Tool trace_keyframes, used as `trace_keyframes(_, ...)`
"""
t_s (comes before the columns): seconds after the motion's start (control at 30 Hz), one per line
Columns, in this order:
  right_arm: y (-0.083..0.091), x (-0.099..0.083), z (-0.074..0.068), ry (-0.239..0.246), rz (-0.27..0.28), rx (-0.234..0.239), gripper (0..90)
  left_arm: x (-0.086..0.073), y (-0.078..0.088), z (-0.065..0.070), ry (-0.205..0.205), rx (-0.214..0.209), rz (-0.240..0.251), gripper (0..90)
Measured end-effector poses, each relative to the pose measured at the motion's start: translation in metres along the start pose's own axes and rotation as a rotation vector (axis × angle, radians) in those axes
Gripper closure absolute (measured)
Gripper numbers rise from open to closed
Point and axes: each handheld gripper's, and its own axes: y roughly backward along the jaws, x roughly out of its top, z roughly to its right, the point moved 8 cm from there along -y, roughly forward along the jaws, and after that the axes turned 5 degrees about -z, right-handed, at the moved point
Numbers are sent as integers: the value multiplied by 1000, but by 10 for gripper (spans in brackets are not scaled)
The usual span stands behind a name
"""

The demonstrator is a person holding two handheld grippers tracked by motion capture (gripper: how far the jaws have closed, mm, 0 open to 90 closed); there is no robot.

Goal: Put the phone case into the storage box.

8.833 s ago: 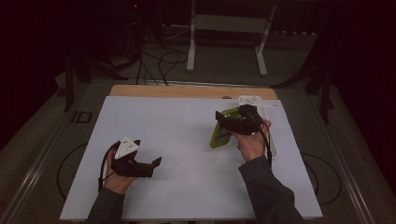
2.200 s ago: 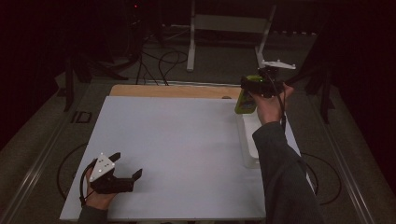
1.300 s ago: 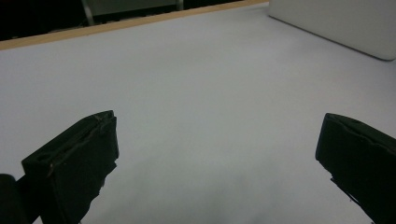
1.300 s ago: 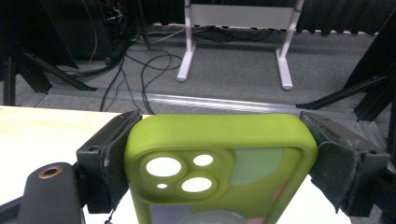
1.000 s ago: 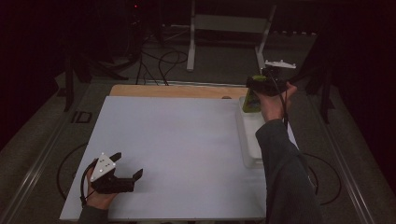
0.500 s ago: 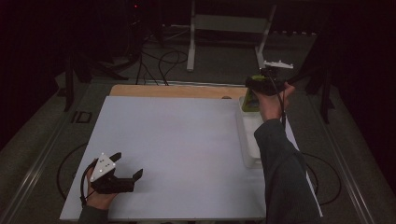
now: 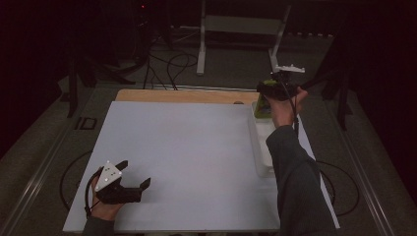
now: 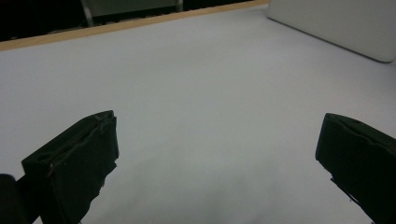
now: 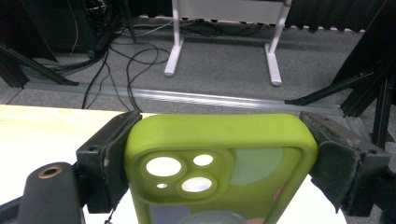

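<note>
Green phone case (image 9: 219,163) sits clamped between the right gripper's (image 7: 276,90) fingers (image 9: 109,158) above the white tray (image 7: 263,147); the left gripper (image 7: 129,183) rests released on the surface (image 7: 196,147).

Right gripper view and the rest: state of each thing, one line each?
Green rubbery phone case: clamped by its sides, camera cutouts empty, lifted at the table's far right.
Right tongs: shut on the case.
Left tongs: open, empty, at the near-left corner.
Long white tray: flat on the table.
</note>
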Motion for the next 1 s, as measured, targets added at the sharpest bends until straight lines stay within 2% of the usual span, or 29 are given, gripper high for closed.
trace_keyframes(0.8,-11,-6,4,-29,-16,-8,158,0,0,1,-1,-2,1,0)
trace_keyframes(1.0,-13,-8,3,-24,-21,-10,157,0,0,1,-1,-2,2,0)
